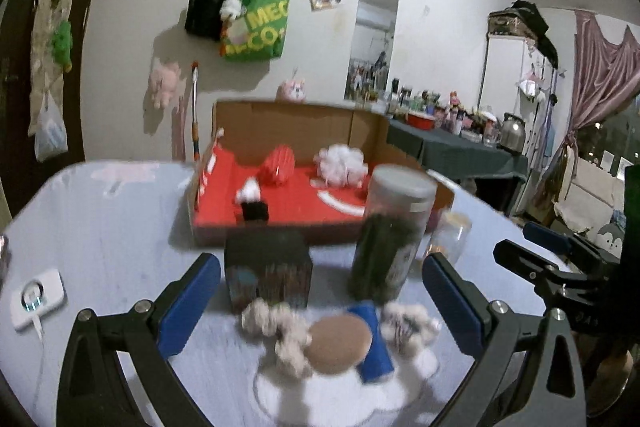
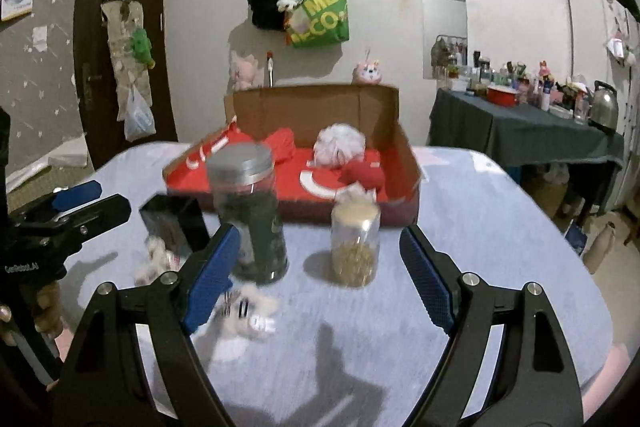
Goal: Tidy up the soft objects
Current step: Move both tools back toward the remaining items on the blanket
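A soft toy (image 1: 320, 343) with white fluffy tufts, a brown round part and a blue piece lies on the table close in front of my left gripper (image 1: 320, 261). That gripper is open and holds nothing. The same toy's white tufts (image 2: 248, 311) show beside the left finger of my right gripper (image 2: 319, 231), which is also open and empty. An open cardboard box (image 1: 280, 125) with a red floor stands behind. In it lie a white pom-pom (image 1: 340, 163), a red soft item (image 1: 280, 163) and a small white-and-black piece (image 1: 252, 201).
On the pale table (image 1: 100, 227), between the toy and the box, stand a black box (image 1: 268, 267), a tall dark jar (image 1: 392, 235) and a small grain-filled jar (image 2: 354, 247). A white charger (image 1: 38, 297) lies at the left. A cluttered side table (image 2: 520, 131) stands at the back right.
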